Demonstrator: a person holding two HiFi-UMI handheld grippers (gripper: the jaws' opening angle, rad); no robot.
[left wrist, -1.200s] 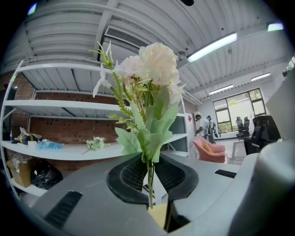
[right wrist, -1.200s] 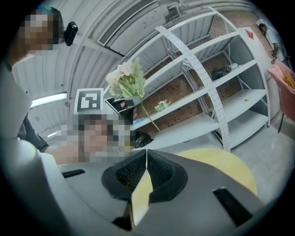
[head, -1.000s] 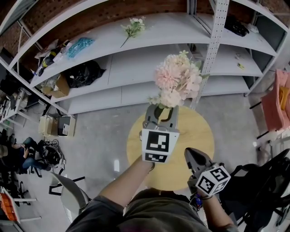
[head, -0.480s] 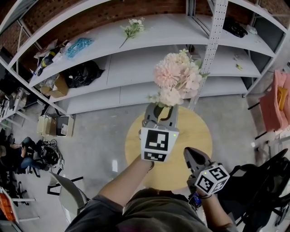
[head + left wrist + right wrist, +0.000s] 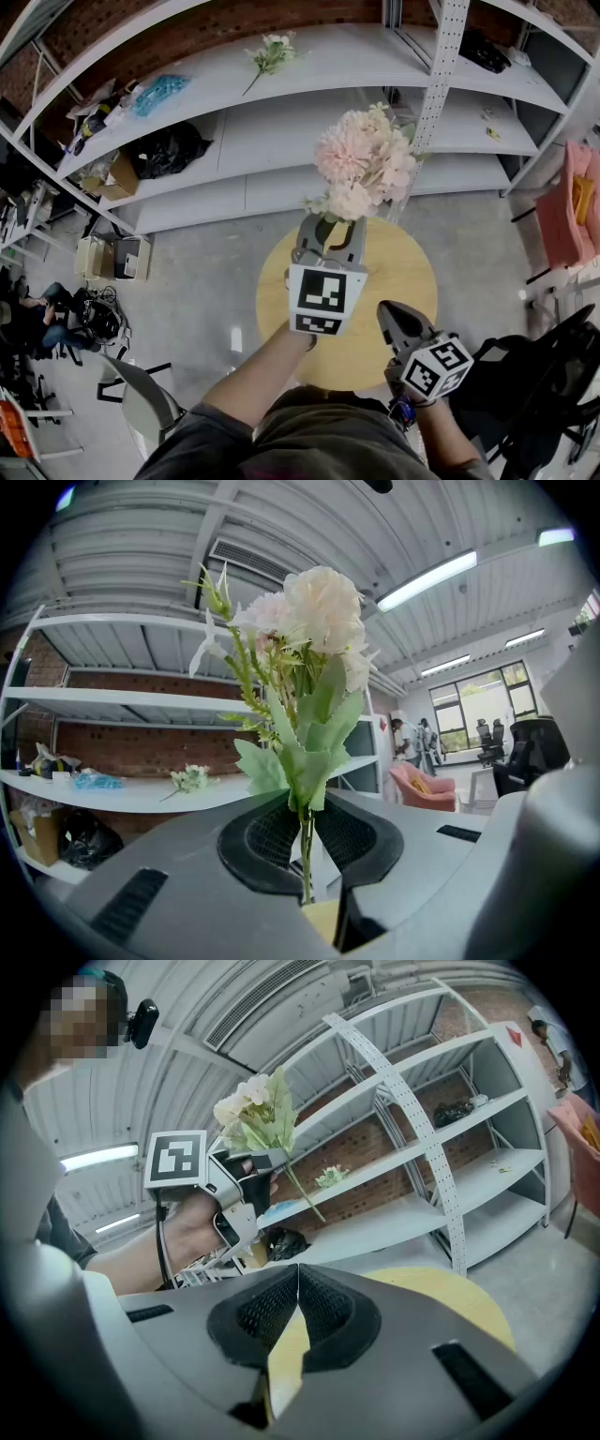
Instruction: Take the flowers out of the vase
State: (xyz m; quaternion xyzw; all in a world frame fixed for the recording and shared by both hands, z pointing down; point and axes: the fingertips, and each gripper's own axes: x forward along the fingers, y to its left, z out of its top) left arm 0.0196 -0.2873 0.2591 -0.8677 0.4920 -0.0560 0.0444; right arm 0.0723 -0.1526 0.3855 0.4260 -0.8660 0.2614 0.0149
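Note:
A bunch of pale pink and white artificial flowers (image 5: 364,164) with green leaves is held up over the round yellow table (image 5: 405,281). My left gripper (image 5: 328,230) is shut on its thin green stem. In the left gripper view the stem (image 5: 306,850) stands pinched between the pads and the blooms (image 5: 314,611) rise above them. The right gripper view shows the same bunch (image 5: 255,1115) in the left gripper (image 5: 258,1162), with the stem's end hanging below. My right gripper (image 5: 392,319) hovers lower right, shut and empty (image 5: 298,1279). I cannot make out a vase.
White shelving runs behind the table; a second flower sprig (image 5: 272,54) lies on the upper shelf, with a blue bag (image 5: 161,92) and a black bag (image 5: 173,150) to the left. A perforated post (image 5: 436,80) stands just behind the bunch. A pink chair (image 5: 574,202) is at right.

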